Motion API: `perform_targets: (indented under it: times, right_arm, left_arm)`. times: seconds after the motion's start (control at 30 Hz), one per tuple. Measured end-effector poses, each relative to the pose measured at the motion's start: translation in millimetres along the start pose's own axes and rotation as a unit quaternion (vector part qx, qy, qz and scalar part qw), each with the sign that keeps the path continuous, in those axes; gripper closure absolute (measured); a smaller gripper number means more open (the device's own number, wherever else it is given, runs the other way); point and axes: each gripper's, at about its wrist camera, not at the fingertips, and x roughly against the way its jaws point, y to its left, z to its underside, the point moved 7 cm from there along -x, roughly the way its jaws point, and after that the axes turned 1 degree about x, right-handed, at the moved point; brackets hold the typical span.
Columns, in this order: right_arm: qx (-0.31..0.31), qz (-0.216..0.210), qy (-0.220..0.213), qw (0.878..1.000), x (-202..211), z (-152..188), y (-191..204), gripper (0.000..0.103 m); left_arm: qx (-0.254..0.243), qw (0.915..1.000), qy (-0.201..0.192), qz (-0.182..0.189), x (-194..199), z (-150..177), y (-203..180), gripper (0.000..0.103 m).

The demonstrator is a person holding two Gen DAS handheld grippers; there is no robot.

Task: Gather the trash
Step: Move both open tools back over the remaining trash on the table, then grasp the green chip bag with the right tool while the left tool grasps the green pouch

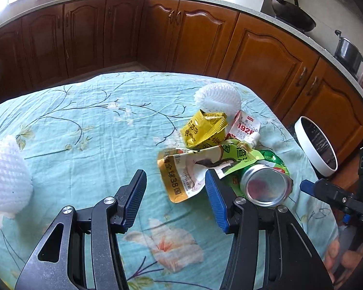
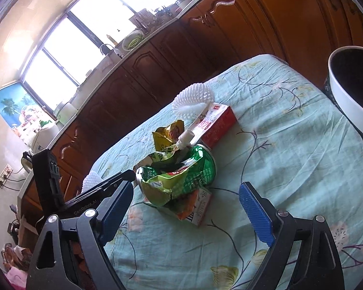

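A heap of trash lies on the floral tablecloth (image 1: pixel 84 125): a green can (image 1: pixel 266 186) on its side, a gold and white pouch (image 1: pixel 181 171), a yellow wrapper (image 1: pixel 203 130), a red and white carton (image 1: pixel 245 126) and a white foam net (image 1: pixel 217 96). My left gripper (image 1: pixel 175 181) is open and empty, just in front of the pouch. My right gripper (image 2: pixel 185 193) is open and empty, its jaws standing either side of the near end of the can (image 2: pixel 181 176). The carton (image 2: pixel 217 123) and a foam net (image 2: pixel 193 99) lie beyond it.
A white bin (image 1: pixel 314 145) with a dark liner stands past the table's right edge, also in the right wrist view (image 2: pixel 346 99). Another foam net (image 1: pixel 4 181) lies at the table's left. Wooden cabinets (image 1: pixel 205 43) ring the table. The right gripper's finger (image 1: pixel 309 186) shows at the left wrist view's right side.
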Motion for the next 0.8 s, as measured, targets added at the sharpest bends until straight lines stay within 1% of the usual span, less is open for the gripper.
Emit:
perform_targets:
  times: [0.17, 0.3, 0.4, 0.5, 0.6, 0.67, 0.8]
  right_arm:
    - [-0.03, 0.014, -0.032, 0.999, 19, -10, -26, 0.012]
    - [-0.052, 0.026, -0.055, 0.997, 38, -17, -49, 0.012]
    - [-0.061, 0.026, -0.057, 0.996, 43, -19, -58, 0.012]
    - [-0.069, 0.03, -0.046, 0.996, 39, -19, -67, 0.012]
    - [-0.068, 0.03, -0.027, 0.997, 30, -17, -68, 0.012]
    - [-0.06, 0.028, -0.016, 0.998, 22, -13, -64, 0.012]
    - [-0.046, 0.023, 0.011, 0.999, -2, -7, -54, 0.012]
  left_arm:
    - [-0.033, 0.9994, 0.001, -0.007, -10, -1, -28, 0.052]
    - [-0.046, 0.9989, 0.006, 0.009, -13, 3, -49, 0.052]
    - [-0.058, 0.9978, 0.014, 0.03, -14, 10, -70, 0.052]
    - [-0.076, 0.9957, 0.021, 0.05, -14, 20, -96, 0.052]
    - [-0.083, 0.9949, 0.016, 0.056, -6, 21, -104, 0.052]
    - [-0.082, 0.9952, 0.01, 0.054, 0, 17, -98, 0.052]
    - [-0.078, 0.9965, -0.002, 0.029, 7, 6, -69, 0.052]
